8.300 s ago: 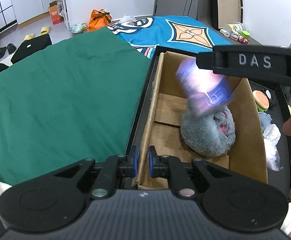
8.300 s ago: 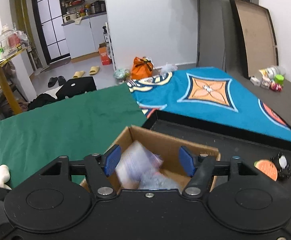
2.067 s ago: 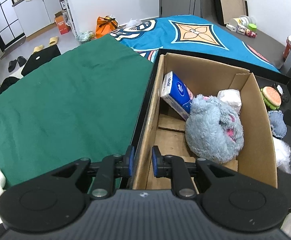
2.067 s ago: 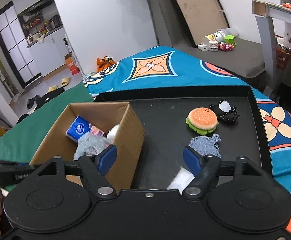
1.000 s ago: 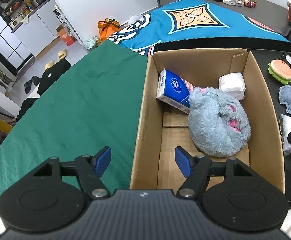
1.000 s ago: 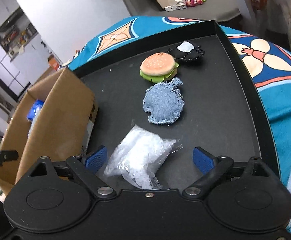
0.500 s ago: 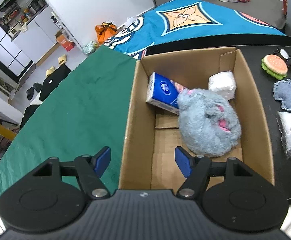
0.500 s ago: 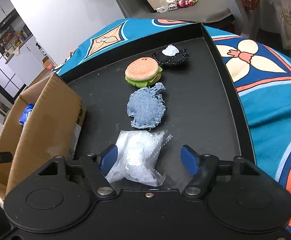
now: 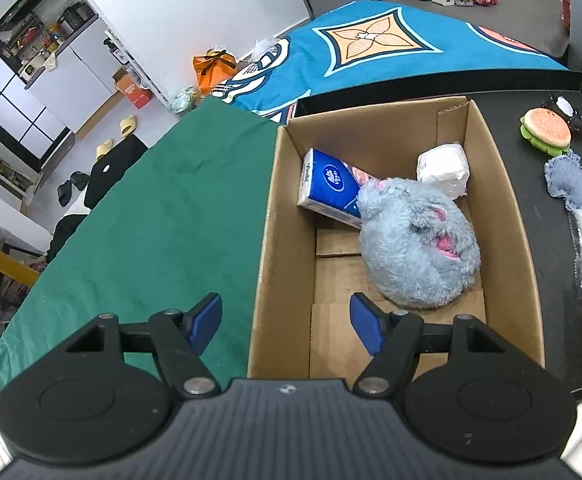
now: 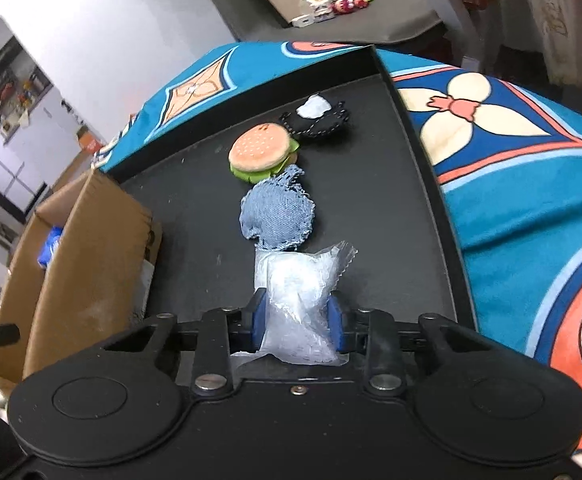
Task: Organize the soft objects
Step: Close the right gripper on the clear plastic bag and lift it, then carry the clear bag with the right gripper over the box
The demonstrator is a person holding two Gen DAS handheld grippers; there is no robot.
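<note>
In the right wrist view my right gripper [image 10: 298, 318] is closing on a crinkled clear plastic bag [image 10: 295, 280], and both blue pads press its sides. The bag lies on the black tray [image 10: 371, 200], just in front of a denim pouch [image 10: 279, 216]. Behind the pouch are a plush burger [image 10: 259, 150] and a black-and-white soft toy [image 10: 317, 120]. My left gripper [image 9: 287, 324] hangs open and empty over the near left wall of the cardboard box [image 9: 267, 240]. The box holds a grey plush [image 9: 415, 248], a blue tissue pack [image 9: 327, 188] and a white bundle [image 9: 443, 168].
The box [image 10: 91, 240] stands at the tray's left end, close to the bag. A green cloth [image 9: 151, 220] covers the surface left of the box. A blue patterned cloth [image 10: 511, 160] lies beyond the tray's raised right rim. Bare cardboard floor shows at the box's near end.
My right gripper's jaws have drawn in from wide apart onto the plastic bag, which now bunches up between the pads. The left gripper has stayed open over the box.
</note>
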